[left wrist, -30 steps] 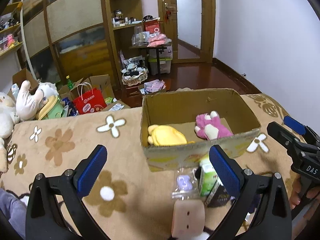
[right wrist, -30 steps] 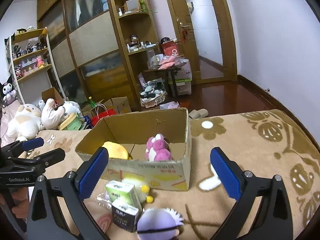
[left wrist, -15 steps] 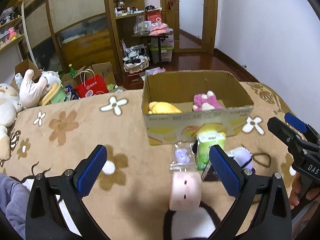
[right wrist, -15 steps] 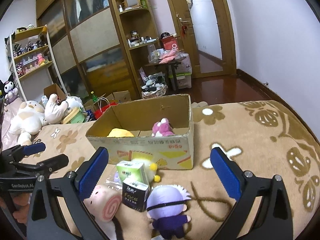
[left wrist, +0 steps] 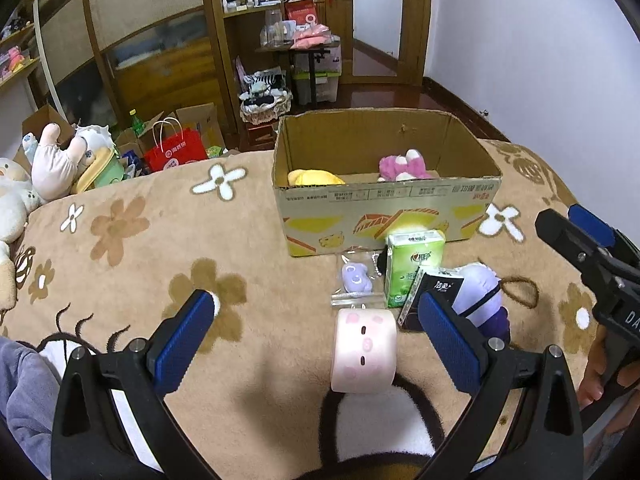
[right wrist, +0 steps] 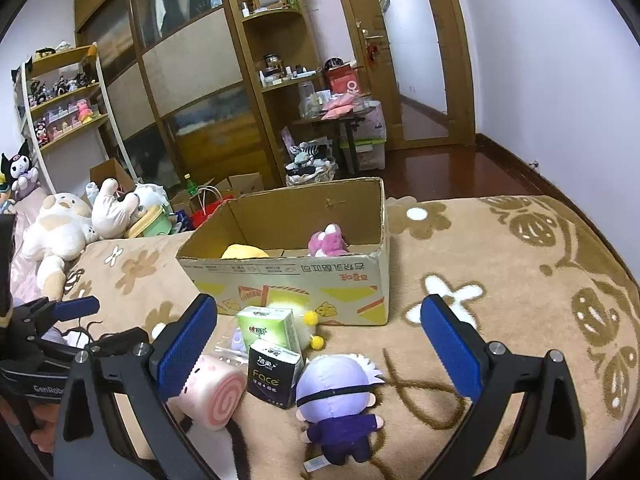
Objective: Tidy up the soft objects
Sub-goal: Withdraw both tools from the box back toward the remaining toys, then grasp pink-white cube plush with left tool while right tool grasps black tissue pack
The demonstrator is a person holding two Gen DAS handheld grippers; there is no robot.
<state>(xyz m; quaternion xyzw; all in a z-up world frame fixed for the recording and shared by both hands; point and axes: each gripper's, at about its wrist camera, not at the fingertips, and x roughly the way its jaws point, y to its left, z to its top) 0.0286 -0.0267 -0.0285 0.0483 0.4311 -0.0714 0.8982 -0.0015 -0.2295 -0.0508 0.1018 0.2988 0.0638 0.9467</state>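
Observation:
An open cardboard box (left wrist: 384, 220) (right wrist: 288, 276) stands on the brown flowered blanket and holds a yellow plush (left wrist: 314, 178) (right wrist: 244, 252) and a pink plush (left wrist: 404, 166) (right wrist: 328, 242). In front of it lie a pink roll-cake plush (left wrist: 364, 350) (right wrist: 214, 394), a white-haired purple doll (left wrist: 480, 296) (right wrist: 340, 400), a small purple toy in a clear bag (left wrist: 356, 280), a green tissue pack (left wrist: 412, 266) (right wrist: 270, 330) and a black tissue pack (left wrist: 428, 296) (right wrist: 272, 374). My left gripper (left wrist: 316, 340) is open over the roll-cake plush. My right gripper (right wrist: 320, 340) is open above the doll.
Large white plush toys (right wrist: 60, 232) lie at the blanket's left edge. A red bag (left wrist: 176, 154) and boxes sit on the floor beyond, before wooden shelves (right wrist: 280, 80). A small yellow-footed plush (right wrist: 308, 320) peeks from behind the green pack.
Both grippers have pulled back and up from the box. The toys in front of the box now show in full, with the roll-cake plush between the left gripper's fingers.

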